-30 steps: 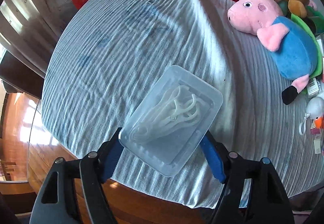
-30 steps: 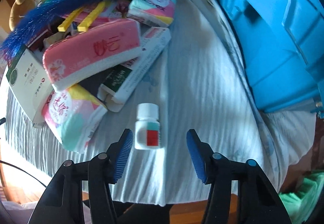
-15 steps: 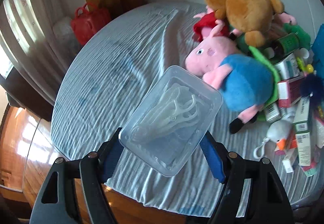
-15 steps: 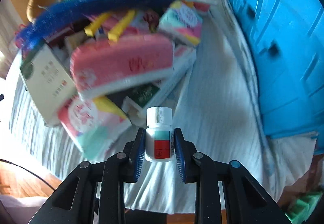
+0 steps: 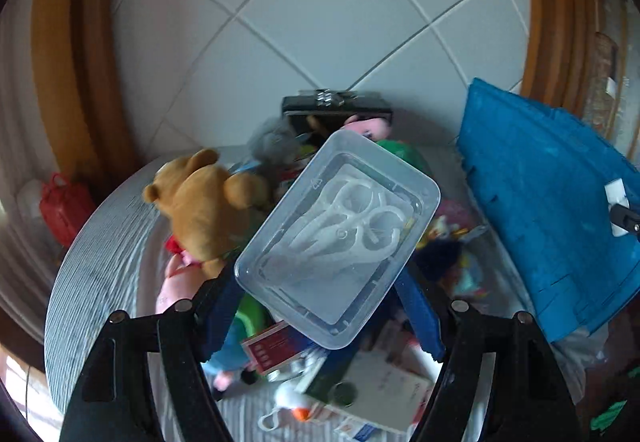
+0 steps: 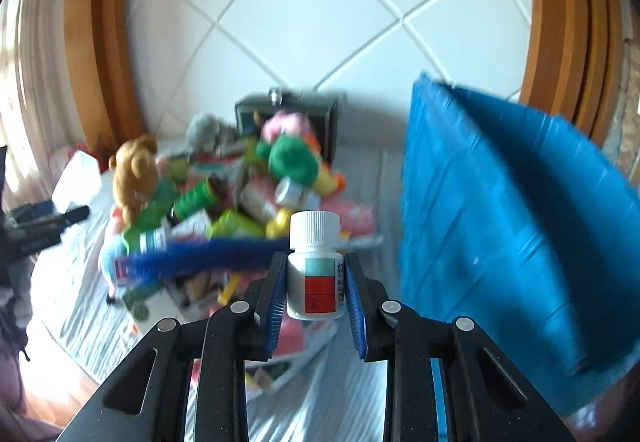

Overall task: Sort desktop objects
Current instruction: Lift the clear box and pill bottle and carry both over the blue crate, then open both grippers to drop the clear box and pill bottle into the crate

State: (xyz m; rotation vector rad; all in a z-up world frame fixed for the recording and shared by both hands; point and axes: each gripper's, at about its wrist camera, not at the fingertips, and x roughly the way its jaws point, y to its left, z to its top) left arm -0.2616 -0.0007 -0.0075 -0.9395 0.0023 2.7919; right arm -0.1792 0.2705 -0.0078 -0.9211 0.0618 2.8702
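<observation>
- Left wrist view: left gripper (image 5: 320, 306) clamps a clear box (image 5: 338, 238) of white scissors (image 5: 344, 230), held in the air above the toy pile.
- Bear (image 5: 204, 202): left of the box.
- Blue bin (image 5: 552, 210): right of the box.
- Right wrist view: right gripper (image 6: 316, 294) shut on a white bottle (image 6: 315, 270), upright, lifted off the striped cloth (image 6: 352, 394); blue bin (image 6: 500, 226) to its right.
</observation>
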